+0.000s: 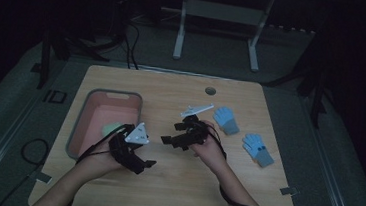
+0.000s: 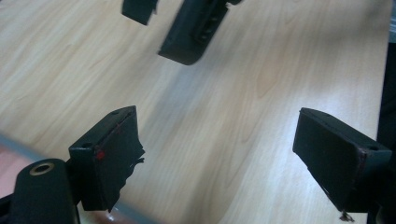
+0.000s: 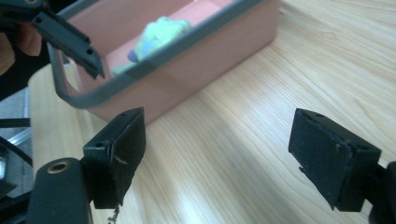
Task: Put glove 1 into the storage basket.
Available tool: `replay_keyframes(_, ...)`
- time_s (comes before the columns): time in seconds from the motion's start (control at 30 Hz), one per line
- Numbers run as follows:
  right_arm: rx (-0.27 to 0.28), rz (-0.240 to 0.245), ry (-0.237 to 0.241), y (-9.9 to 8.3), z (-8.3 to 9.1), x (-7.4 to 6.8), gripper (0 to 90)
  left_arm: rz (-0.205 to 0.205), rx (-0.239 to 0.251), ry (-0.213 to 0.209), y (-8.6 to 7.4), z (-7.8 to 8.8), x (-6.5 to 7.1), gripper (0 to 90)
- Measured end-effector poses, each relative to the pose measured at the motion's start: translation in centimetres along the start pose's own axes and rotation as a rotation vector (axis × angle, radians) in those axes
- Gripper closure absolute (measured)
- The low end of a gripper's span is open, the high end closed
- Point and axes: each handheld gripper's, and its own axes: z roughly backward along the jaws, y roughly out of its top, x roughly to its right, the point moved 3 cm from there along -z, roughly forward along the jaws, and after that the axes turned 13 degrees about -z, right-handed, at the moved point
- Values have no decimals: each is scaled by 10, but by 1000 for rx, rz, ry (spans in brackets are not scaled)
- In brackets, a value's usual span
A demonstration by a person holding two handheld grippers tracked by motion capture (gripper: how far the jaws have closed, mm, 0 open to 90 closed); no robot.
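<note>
A pink bin with a grey rim (image 1: 114,93) stands on the left of the wooden table, with a pale green glove (image 1: 111,128) inside. Two blue gloves lie flat on the right, one (image 1: 226,119) farther back and one (image 1: 258,148) nearer. My left gripper (image 1: 143,162) hovers beside the bin's near right corner, open and holding nothing. My right gripper (image 1: 171,133) hangs at mid-table, also open, pointing left toward the bin. In the right gripper view the jaws (image 3: 217,116) frame bare wood, with the bin (image 3: 187,70) and green glove (image 3: 159,32) beyond. The left gripper (image 2: 217,121) is over bare wood.
A round cable hole (image 1: 210,91) sits near the table's far edge. A white frame (image 1: 219,11) stands on the floor behind the table. Cables trail from both grippers. The other gripper shows at the top of each gripper view (image 2: 187,32) (image 3: 65,37).
</note>
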Motion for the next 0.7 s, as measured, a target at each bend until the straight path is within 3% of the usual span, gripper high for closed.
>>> replay_keyframes(0.2,53,54,-80,-9,16,10,151,-11,-3,-53,9,-21,15,81)
replay_keyframes(0.27,57,42,-100,-12,22,15,147,-6,-7,-66,12,-29,20,24)
replay_keyframes(0.37,52,13,-73,-16,29,21,137,-12,-8,-66,14,-40,26,11)
replay_keyframes(0.4,54,13,-83,-18,32,23,137,-24,-15,-82,14,-43,27,8)
replay_keyframes(0.5,50,7,-95,-25,37,29,123,-48,-21,-70,14,-54,33,8)
replay_keyframes(0.7,59,4,-153,-40,45,41,116,-25,-5,-74,6,-75,40,9)
